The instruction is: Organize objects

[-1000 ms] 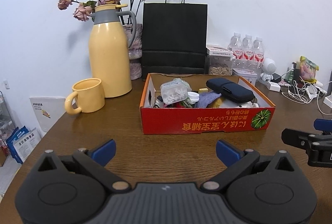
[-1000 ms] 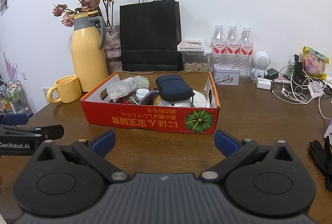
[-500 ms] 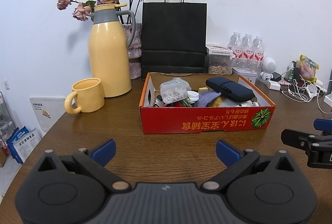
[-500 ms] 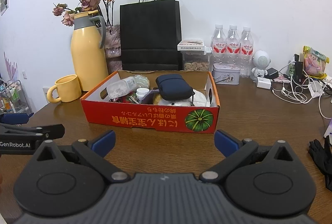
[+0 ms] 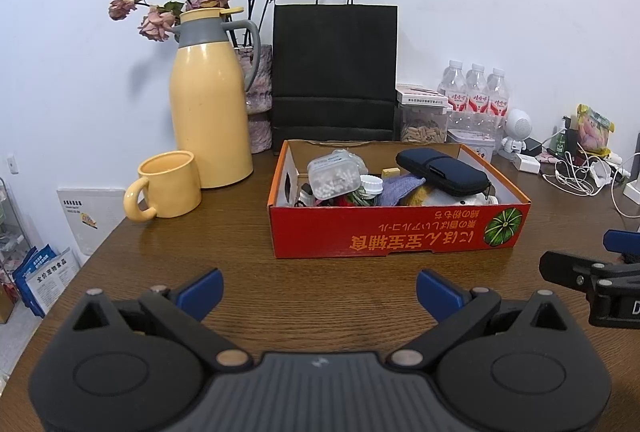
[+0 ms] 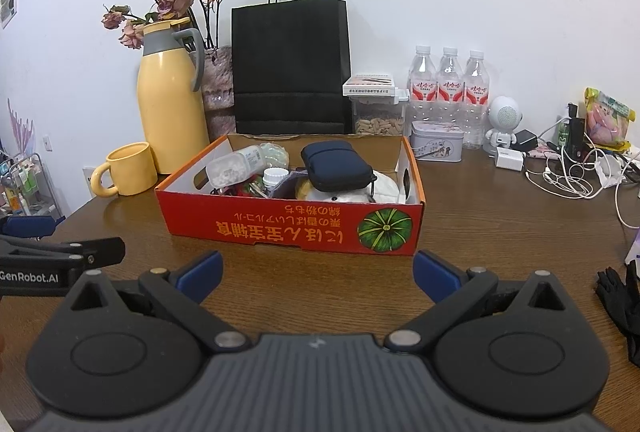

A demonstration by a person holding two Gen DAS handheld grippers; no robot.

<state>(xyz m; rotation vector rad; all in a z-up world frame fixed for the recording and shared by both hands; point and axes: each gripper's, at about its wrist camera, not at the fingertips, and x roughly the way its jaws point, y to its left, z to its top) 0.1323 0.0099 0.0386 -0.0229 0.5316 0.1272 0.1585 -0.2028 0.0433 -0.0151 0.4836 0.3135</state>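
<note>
A red cardboard box (image 5: 396, 234) (image 6: 292, 228) stands on the wooden table, filled with small items. On top lie a dark blue zip pouch (image 5: 440, 172) (image 6: 336, 165), a clear plastic jar of white beads (image 5: 333, 178) (image 6: 234, 165) and a white-capped bottle (image 6: 275, 177). My left gripper (image 5: 318, 292) hovers open in front of the box, nothing between its blue pads. My right gripper (image 6: 316, 274) is open too, just short of the box's front wall. Each gripper shows at the edge of the other's view.
A yellow mug (image 5: 168, 184) and a yellow thermos jug (image 5: 210, 100) stand left of the box, with dried roses and a black paper bag (image 5: 334, 76) behind. Water bottles (image 6: 448, 92), a tin, a small white robot figure and tangled cables (image 6: 576, 172) fill the right. Black gloves (image 6: 622, 306) lie near the right edge.
</note>
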